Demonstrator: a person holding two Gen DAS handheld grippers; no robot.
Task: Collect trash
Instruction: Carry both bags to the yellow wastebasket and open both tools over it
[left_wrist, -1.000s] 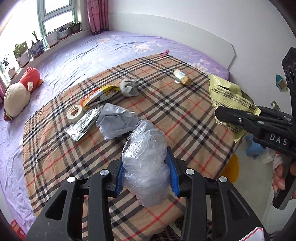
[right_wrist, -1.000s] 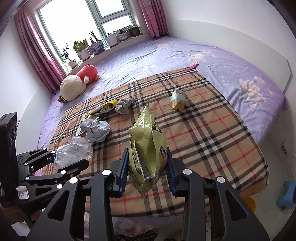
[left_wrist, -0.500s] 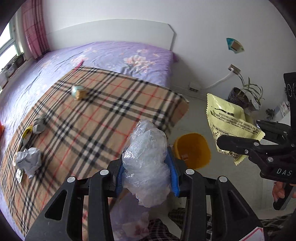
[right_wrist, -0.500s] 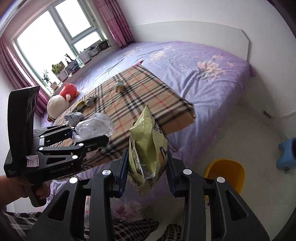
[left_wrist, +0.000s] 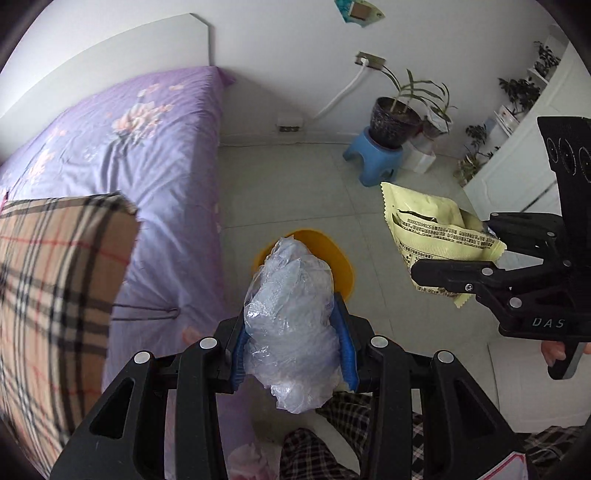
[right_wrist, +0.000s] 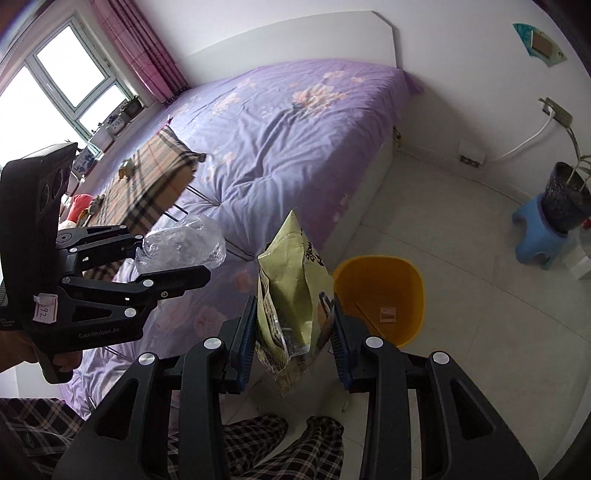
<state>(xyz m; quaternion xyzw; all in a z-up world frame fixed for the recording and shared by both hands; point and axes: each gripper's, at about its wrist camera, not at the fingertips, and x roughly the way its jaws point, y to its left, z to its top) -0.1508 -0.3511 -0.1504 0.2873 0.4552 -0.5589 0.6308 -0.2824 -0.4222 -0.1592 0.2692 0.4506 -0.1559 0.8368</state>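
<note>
Trash items were carried clear of the bed (right_wrist: 295, 122) toward the yellow bin (right_wrist: 380, 291) on the floor. Left gripper (left_wrist: 291, 332) was clamped on a crumpled clear plastic bag (left_wrist: 291, 310), the bin at its 12 o'clock; right gripper (right_wrist: 293, 328) was clamped on a green snack packet (right_wrist: 291, 280), the bin at its 2 o'clock. Inside the bin lay only a small scrap (right_wrist: 388, 314).

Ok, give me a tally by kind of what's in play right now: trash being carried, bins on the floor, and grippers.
Trash carried: 2, a clear bag and a green wrapper
Bins: 1, a yellow bin
Grippers: 2, the left gripper and the right gripper
Total: 5
</note>
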